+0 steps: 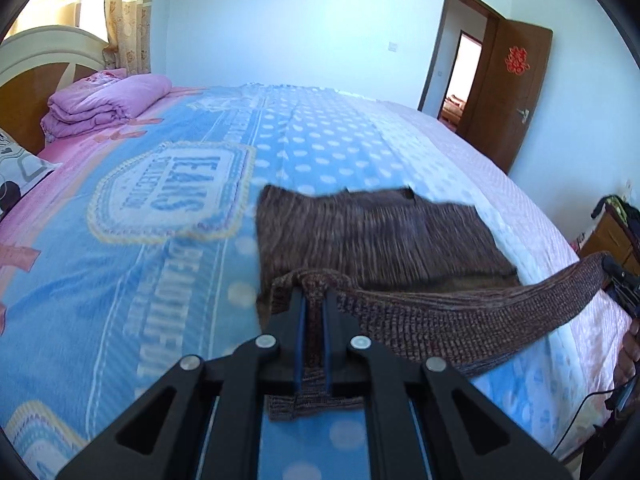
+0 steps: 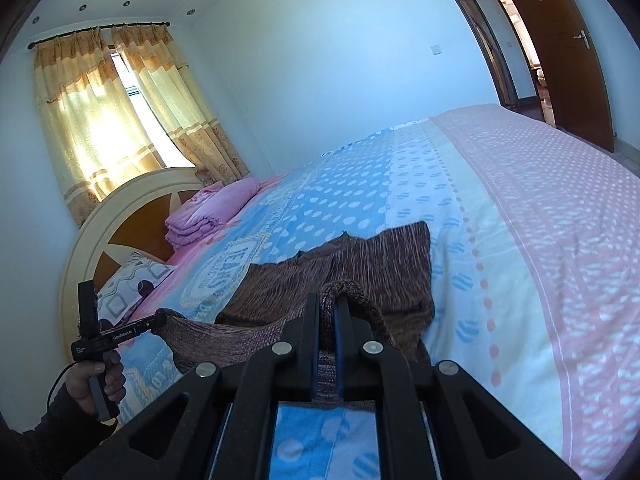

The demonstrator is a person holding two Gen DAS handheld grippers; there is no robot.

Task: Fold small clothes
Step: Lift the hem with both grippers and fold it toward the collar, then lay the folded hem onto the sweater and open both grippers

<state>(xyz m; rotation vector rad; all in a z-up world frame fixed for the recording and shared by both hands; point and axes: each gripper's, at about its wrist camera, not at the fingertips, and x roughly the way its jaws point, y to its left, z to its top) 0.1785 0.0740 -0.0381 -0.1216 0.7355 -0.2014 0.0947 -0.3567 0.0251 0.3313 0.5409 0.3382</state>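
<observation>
A brown knitted garment [image 1: 380, 236] lies on the blue and pink bedspread [image 1: 120, 280]. Its near hem is lifted off the bed and stretched between both grippers. My left gripper [image 1: 314, 300] is shut on one corner of the hem; knit fabric runs between its fingers. My right gripper [image 2: 326, 300] is shut on the other corner. The right gripper also shows at the right edge of the left wrist view [image 1: 612, 272], and the left gripper shows in the right wrist view [image 2: 156, 322], each pinching the garment [image 2: 340, 268]. The far part of the garment rests flat.
A folded pink quilt [image 1: 104, 104] and a patterned pillow [image 1: 20, 168] lie at the headboard [image 2: 132, 216]. A brown door [image 1: 508, 92] stands open past the bed's far side. A wooden cabinet [image 1: 612, 236] stands by the right edge.
</observation>
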